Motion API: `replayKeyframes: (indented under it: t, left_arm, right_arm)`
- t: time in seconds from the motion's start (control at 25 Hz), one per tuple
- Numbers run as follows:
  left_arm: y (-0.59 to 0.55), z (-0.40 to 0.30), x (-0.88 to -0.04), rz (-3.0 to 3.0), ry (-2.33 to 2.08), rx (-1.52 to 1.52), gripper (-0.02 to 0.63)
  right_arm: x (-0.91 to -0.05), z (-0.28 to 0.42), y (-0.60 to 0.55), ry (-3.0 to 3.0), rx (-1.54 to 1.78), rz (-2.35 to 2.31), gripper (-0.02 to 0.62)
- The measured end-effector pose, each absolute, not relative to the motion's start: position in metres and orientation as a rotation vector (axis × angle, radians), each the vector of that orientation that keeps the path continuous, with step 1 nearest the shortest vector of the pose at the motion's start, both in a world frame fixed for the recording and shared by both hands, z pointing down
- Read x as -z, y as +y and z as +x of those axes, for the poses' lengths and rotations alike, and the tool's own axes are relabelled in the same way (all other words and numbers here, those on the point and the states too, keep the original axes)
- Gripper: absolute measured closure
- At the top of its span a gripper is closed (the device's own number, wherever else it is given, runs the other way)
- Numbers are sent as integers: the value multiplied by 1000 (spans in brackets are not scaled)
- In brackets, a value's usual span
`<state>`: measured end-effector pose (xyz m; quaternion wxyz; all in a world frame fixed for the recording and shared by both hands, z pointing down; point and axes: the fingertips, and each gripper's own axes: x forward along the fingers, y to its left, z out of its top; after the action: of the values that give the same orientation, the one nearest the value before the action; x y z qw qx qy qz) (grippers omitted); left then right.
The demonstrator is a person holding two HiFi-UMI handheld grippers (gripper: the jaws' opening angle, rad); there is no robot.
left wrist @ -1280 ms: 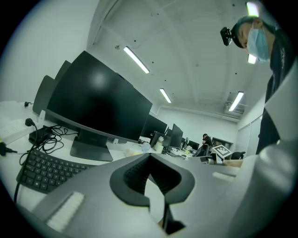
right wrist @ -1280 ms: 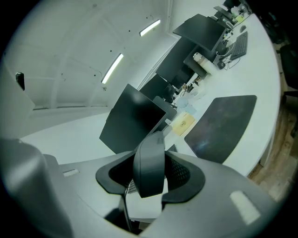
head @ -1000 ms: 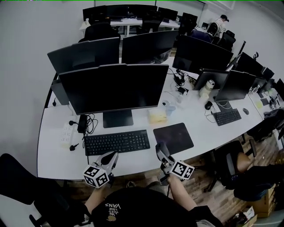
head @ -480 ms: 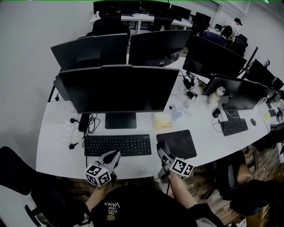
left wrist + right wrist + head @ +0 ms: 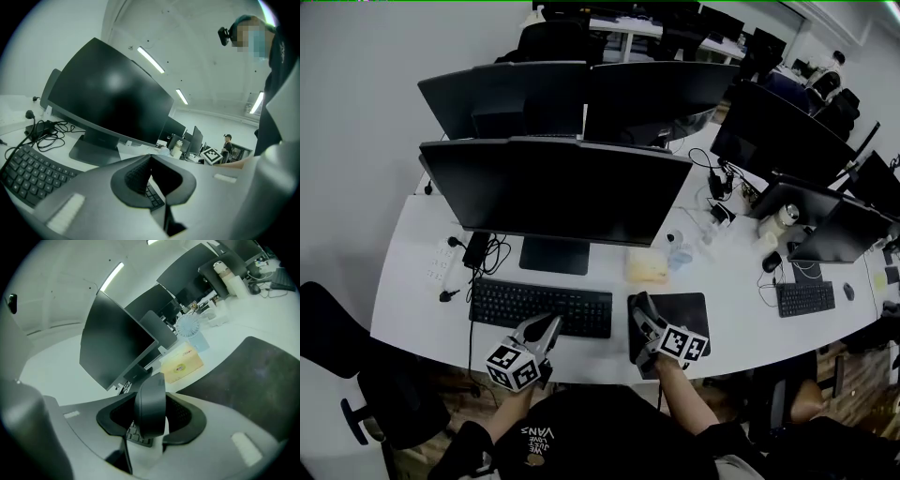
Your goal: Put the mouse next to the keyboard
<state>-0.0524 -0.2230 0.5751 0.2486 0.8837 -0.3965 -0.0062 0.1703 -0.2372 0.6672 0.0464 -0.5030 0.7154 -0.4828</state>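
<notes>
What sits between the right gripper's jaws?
A dark mouse, gripped by the right gripper. The keyboard shows just below it; the mouse's lower end and the desk directly beneath are hidden by the jaws.

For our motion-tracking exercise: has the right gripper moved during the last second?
Yes. The right gripper, shut on a dark plastic mouse, moved forward: from the near left corner of the black rectangular mouse pad to over its left side.
</notes>
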Motion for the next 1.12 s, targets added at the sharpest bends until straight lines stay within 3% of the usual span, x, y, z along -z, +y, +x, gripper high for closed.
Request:
replayKeyframes:
  t: [0.96,1.12]
  left_arm:
    - [-207,-12,-589,2339,-1163,-8,604]
    - [-204,-13,-591,2343,-1148,-18,604]
  right_arm:
    - [-735,180,-256,2370,1730,-1610,414]
    - [-735,182,-254,2401,1709,-1670,357]
